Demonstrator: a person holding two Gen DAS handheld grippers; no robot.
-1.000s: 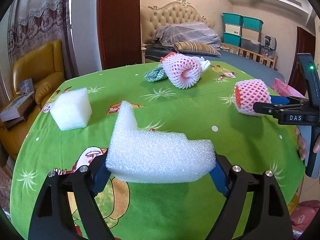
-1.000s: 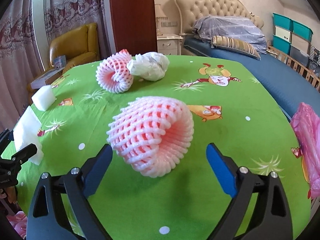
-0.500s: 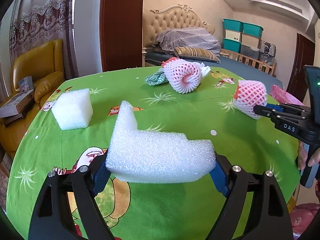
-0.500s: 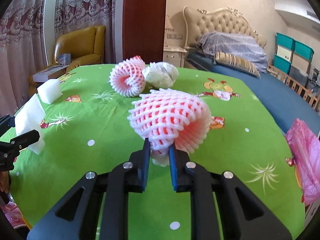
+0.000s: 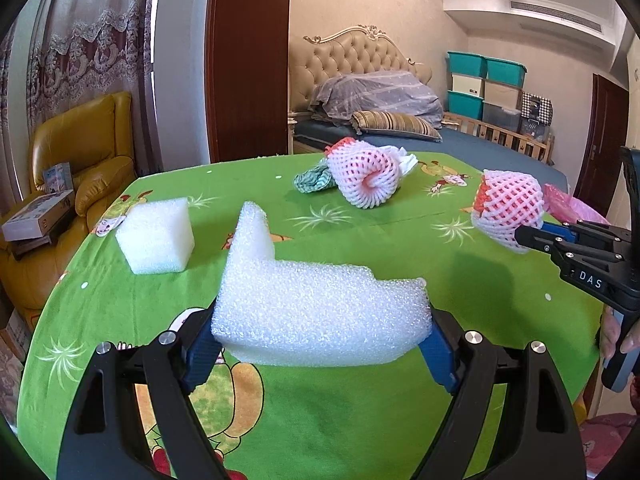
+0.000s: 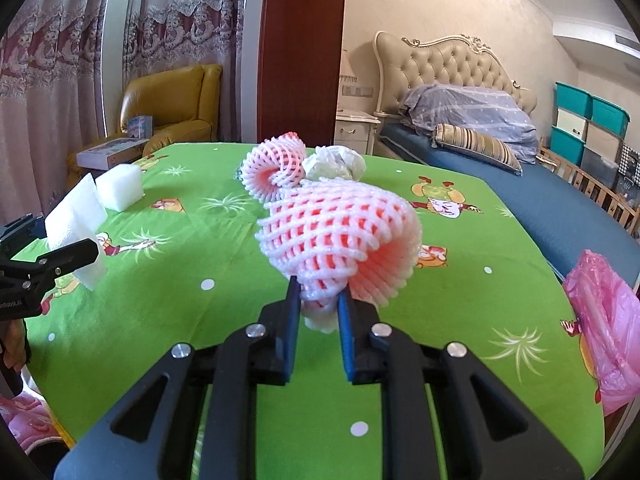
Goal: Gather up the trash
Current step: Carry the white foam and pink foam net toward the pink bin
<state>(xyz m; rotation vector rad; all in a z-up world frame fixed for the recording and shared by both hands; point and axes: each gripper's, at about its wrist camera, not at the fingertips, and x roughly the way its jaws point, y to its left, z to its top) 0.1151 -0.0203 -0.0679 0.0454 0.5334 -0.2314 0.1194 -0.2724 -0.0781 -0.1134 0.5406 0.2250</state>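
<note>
The left tool [image 5: 320, 336] is clamped on an L-shaped white foam piece [image 5: 316, 304], held above the green table [image 5: 360, 240]. The right tool [image 6: 318, 308] pinches a pink foam fruit net [image 6: 340, 240] by its lower edge — lifted clear of the table. At 12 o'clock from it lie a second pink net [image 6: 274, 170] and crumpled white paper [image 6: 334, 164]; at 10 o'clock sits a white foam block [image 6: 120, 188]. A pink plastic bag [image 6: 604, 320] hangs at 3 o'clock.

White foam chunk [image 5: 316, 312], pink net sleeve [image 6: 340, 236], both aloft
</note>
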